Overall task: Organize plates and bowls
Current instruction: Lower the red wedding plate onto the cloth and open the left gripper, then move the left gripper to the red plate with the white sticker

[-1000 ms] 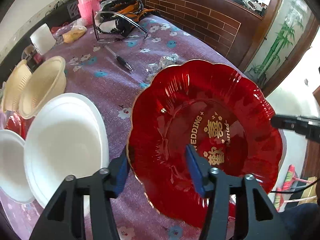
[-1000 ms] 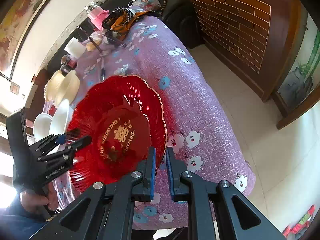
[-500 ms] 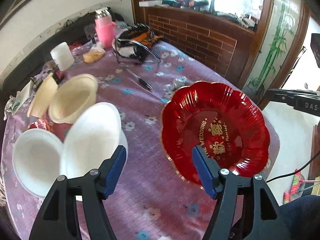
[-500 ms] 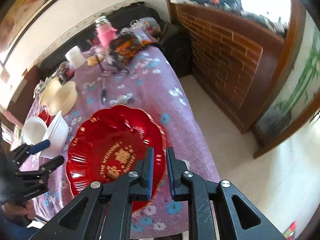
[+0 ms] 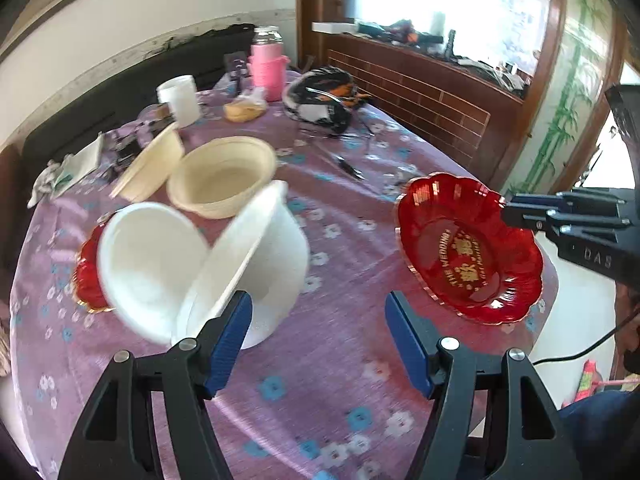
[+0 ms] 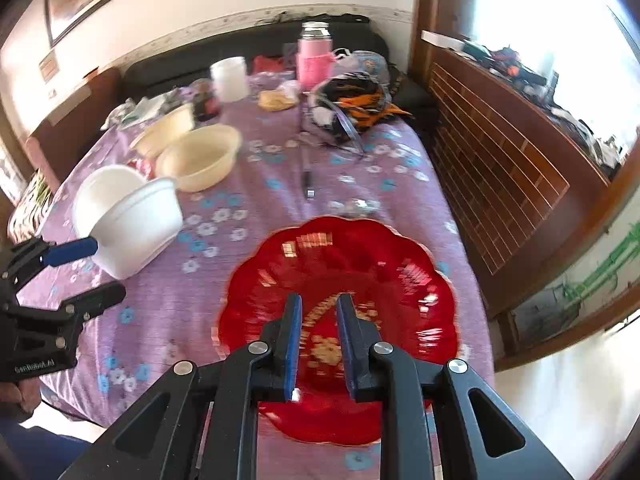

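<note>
A red scalloped plate (image 5: 468, 248) (image 6: 340, 256) with gold lettering lies on the purple flowered cloth near the table's right edge. My right gripper (image 6: 319, 312) hovers above it, its jaws opening to a narrow gap with nothing between them; it shows as a black tip (image 5: 516, 208) in the left wrist view. My left gripper (image 5: 318, 320) (image 6: 86, 274) stands open and empty, above bare cloth between the plate and two tilted white bowls (image 5: 256, 264) (image 6: 132, 224). Two beige bowls (image 5: 222, 176) (image 6: 196, 158) sit behind. A small red plate (image 5: 86, 276) peeks from under the white bowls.
At the far end stand a pink flask (image 5: 266, 64), a white cup (image 5: 180, 98) and a black-and-orange bag (image 5: 320, 96). A pen (image 5: 346, 166) lies mid-table. A brick-patterned wooden partition (image 6: 492, 160) runs along the right. A person's hand holds the left gripper.
Both grippers have pulled back and up from the red plate, which now lies alone on the cloth. The left jaws have widened; the right jaws have parted slightly and its view has rolled.
</note>
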